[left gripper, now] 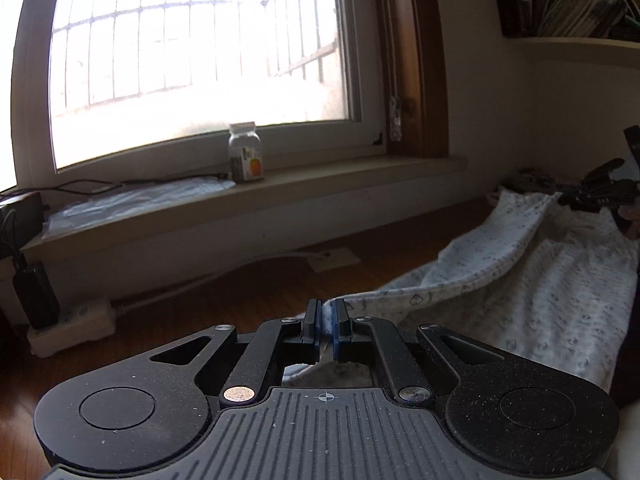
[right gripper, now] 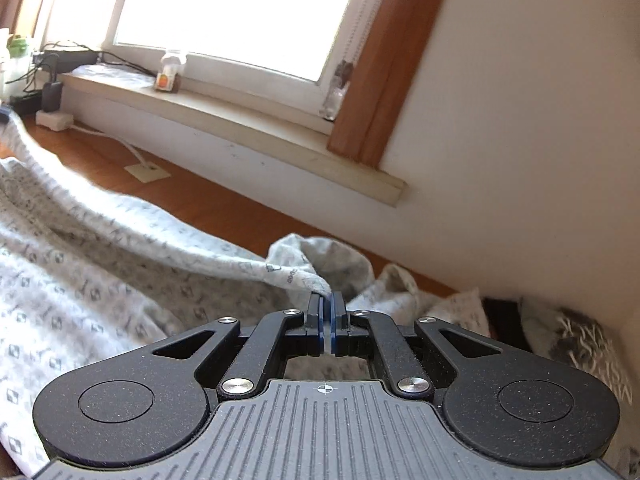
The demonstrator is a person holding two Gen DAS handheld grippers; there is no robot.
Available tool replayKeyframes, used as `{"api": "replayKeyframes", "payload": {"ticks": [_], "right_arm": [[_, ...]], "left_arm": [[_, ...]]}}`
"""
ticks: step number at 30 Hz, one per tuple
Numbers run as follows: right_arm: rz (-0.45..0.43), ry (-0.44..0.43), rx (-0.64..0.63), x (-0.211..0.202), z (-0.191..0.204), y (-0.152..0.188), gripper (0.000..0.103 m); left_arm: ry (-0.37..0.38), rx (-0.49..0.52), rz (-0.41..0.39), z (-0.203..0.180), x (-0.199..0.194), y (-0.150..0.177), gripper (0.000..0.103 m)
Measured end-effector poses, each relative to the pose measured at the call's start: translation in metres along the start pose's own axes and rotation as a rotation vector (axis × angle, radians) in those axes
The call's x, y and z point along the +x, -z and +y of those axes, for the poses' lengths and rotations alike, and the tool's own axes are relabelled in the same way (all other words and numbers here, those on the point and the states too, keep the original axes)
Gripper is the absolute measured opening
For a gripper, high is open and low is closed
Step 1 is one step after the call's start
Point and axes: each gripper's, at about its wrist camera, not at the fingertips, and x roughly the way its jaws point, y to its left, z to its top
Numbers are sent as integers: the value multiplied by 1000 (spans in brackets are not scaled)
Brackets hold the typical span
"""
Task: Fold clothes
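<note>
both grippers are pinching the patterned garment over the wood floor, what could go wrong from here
1. The left gripper and right gripper each hold only a thin edge of the patterned garment, so a corner might slip out.
2. The cloth sags between them, so the fold may land uneven.
3. The power strip and its cable lie on the floor nearby; a dragged hem could catch them.

Two low wrist views toward the shared window [left gripper: 192, 52]; garment [right gripper: 80, 280] close below
</note>
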Motion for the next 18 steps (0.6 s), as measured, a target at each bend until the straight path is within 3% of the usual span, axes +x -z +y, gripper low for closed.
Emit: {"api": "replayKeyframes", "payload": {"ticks": [4, 6, 11, 14, 18], "right_arm": [[82, -43, 4, 6, 5, 13, 5], [94, -69, 10, 3, 9, 13, 13], [29, -144, 65, -20, 10, -1, 24], [-2, -168, 62, -21, 20, -13, 36], [-5, -182, 45, -3, 40, -22, 37]], "left_arm": [[20, -13, 62, -1, 5, 12, 9], [27, -29, 76, 4, 2, 15, 16], [16, -70, 52, 20, -14, 11, 19], [6, -96, 46, 30, -17, 10, 28], [0, -134, 49, 43, -7, 7, 30]]}}
